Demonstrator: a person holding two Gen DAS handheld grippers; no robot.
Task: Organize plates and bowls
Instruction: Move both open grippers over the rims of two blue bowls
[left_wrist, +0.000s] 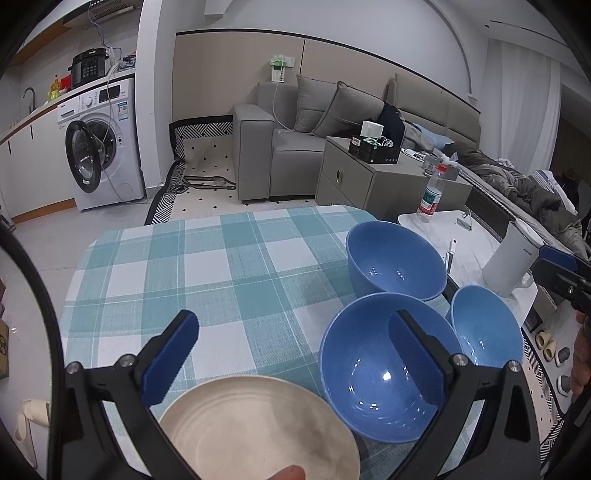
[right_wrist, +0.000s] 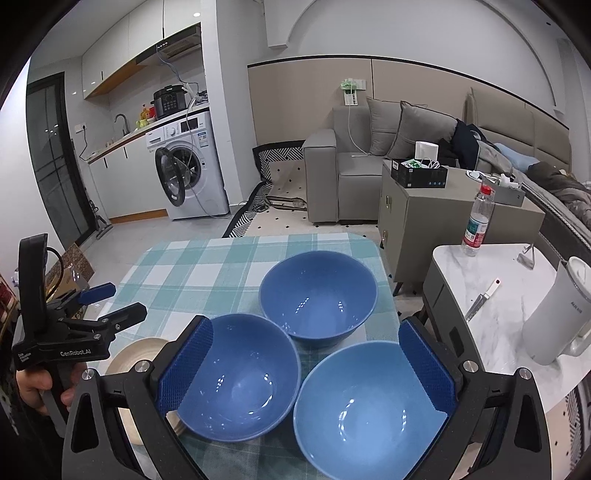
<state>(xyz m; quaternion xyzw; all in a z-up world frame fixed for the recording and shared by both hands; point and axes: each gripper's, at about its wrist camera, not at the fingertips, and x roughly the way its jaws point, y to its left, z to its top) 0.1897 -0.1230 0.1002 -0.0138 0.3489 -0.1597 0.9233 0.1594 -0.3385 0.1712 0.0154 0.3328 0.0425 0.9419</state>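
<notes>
Three empty blue bowls stand close together on the checked tablecloth (left_wrist: 207, 273): a far one (left_wrist: 397, 258) (right_wrist: 317, 295), a near-left one (left_wrist: 373, 373) (right_wrist: 240, 376) and a lighter near-right one (left_wrist: 487, 328) (right_wrist: 369, 410). A beige plate (left_wrist: 258, 432) (right_wrist: 138, 349) lies at the near left. My left gripper (left_wrist: 295, 354) is open above the plate's far edge and the near-left bowl's rim; it also shows in the right wrist view (right_wrist: 122, 301). My right gripper (right_wrist: 306, 365) is open and empty over the two near bowls; it shows at the right edge of the left wrist view (left_wrist: 554, 266).
A white marble side table (right_wrist: 480, 266) stands to the right with a white kettle (right_wrist: 557, 314), a water bottle (right_wrist: 478, 221) and a knife (right_wrist: 480, 299). Beyond the table are a grey cabinet (right_wrist: 424, 210), a sofa and a washing machine (right_wrist: 188, 166).
</notes>
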